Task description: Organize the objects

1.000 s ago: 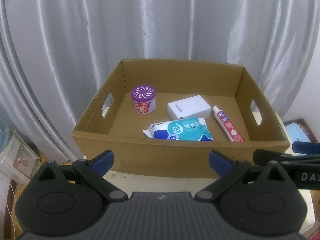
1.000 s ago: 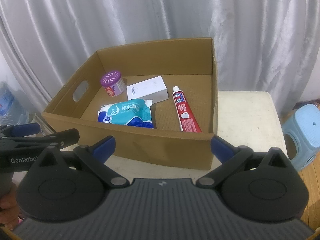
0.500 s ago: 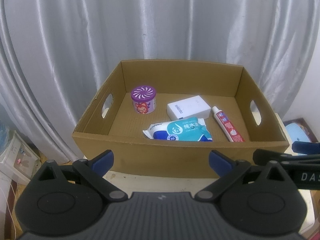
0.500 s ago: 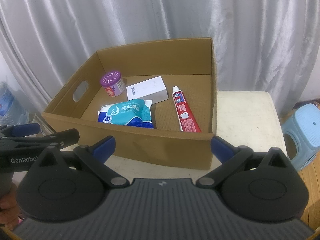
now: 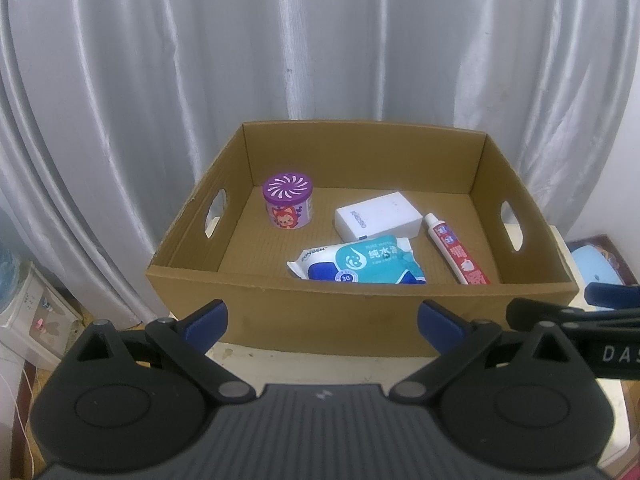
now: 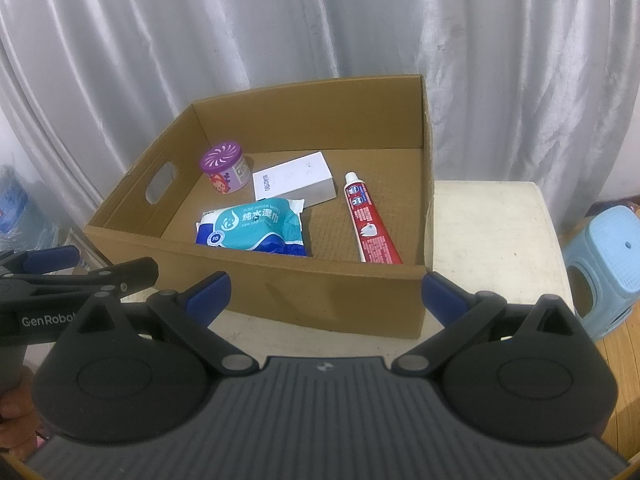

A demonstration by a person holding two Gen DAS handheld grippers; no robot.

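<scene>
Cardboard box point(image 5: 320, 316) sits on the pale desk point(image 6: 492, 232), open top, in front of the grey curtain point(image 5: 320, 40). Inside I count four things, one of each: a purple-lidded round tub point(image 5: 287, 205) upright at the back left, a white box point(image 5: 378, 221) lying flat mid-back, a teal-and-blue wipes pack point(image 5: 358, 265) lying flat just in front of the white box, with one corner touching or overlapping it, and a red-and-white toothpaste tube point(image 5: 456, 254) lying flat to the right with its cap pointing to the back wall. The tub stands apart from the others.

My left claw point(image 5: 322, 314) is wide open, holding nothing, just short of the box's near wall. My right claw point(image 6: 326, 292) is likewise spread wide and empty, also at the near wall, toward the box's right corner.

Left wrist view shows both cut-out handles of the box, one in each side wall; right wrist view shows only the left one. Right wrist view alone shows the bare desk top right of the box, a light blue plastic stool point(image 6: 604, 272) on the wooden floor, and part of a hand point(image 6: 16, 404) gripping the left tool. Left wrist view shows the right tool's arm coming in at the right edge, and clutter low on the left that I can't make out.
</scene>
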